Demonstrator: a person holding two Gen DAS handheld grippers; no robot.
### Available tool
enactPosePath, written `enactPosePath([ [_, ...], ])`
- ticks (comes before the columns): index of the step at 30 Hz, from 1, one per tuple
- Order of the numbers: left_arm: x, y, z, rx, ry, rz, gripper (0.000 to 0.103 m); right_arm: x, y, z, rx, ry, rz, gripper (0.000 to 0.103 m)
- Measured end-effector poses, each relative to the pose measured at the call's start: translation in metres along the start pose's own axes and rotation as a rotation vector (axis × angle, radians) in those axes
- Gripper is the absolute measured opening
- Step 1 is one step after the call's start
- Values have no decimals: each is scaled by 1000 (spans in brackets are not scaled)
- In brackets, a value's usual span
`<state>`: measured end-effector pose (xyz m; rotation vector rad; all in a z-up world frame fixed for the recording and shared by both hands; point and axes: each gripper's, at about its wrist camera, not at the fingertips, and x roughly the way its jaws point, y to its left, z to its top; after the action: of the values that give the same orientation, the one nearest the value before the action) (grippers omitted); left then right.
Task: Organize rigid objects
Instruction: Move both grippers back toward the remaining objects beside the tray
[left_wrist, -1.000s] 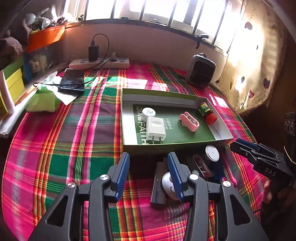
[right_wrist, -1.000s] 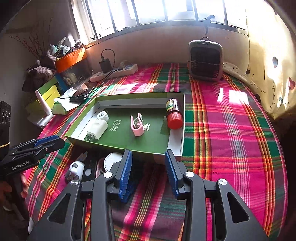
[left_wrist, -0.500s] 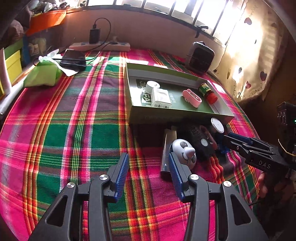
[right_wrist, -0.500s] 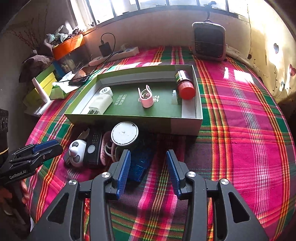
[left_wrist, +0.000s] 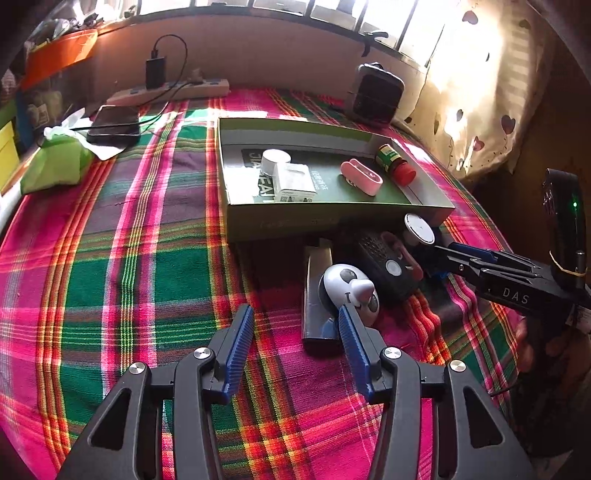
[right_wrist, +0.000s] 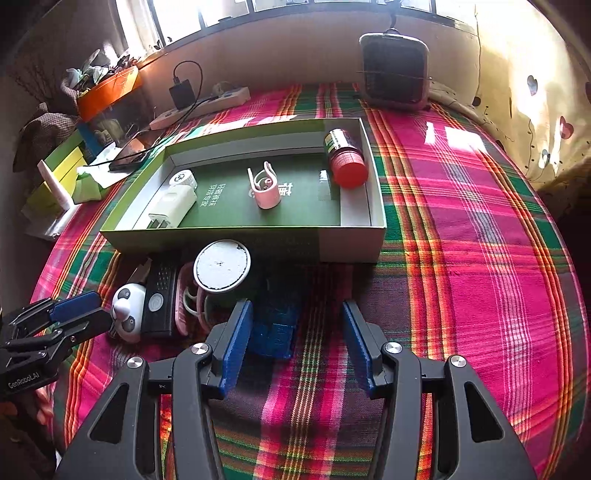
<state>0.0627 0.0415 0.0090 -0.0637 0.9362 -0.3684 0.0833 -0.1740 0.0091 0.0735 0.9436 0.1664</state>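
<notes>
Plaid cloth (right_wrist: 461, 229); green tray (right_wrist: 347, 247): four items; outside perhaps six.

Bright daylight pours through the barred window (right_wrist: 280, 7) above a beige wall (right_wrist: 295, 62), throwing sunny patches on the plaid-covered surface (right_wrist: 461, 229). A heart-print curtain (left_wrist: 491, 110) glows at the right, with a small heater (right_wrist: 395, 70) against the wall.

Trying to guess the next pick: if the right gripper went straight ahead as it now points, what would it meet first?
Probably the dark blue block, lying just ahead of the open right gripper by its left finger; the green box wall stands beyond. Depth is unclear.
</notes>
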Motion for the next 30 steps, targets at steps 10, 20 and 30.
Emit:
enactPosePath([
  [10,9,-10,7,103,32,65,47,2,-7,5,32,-4,-43,50],
  [20,17,-14,12,152,20,160,47,1,-11,2,32,-20,-69,50],
  [30,19,-13,14,123,-9,182,48,-5,-16,-5,3,-20,-111,38],
])
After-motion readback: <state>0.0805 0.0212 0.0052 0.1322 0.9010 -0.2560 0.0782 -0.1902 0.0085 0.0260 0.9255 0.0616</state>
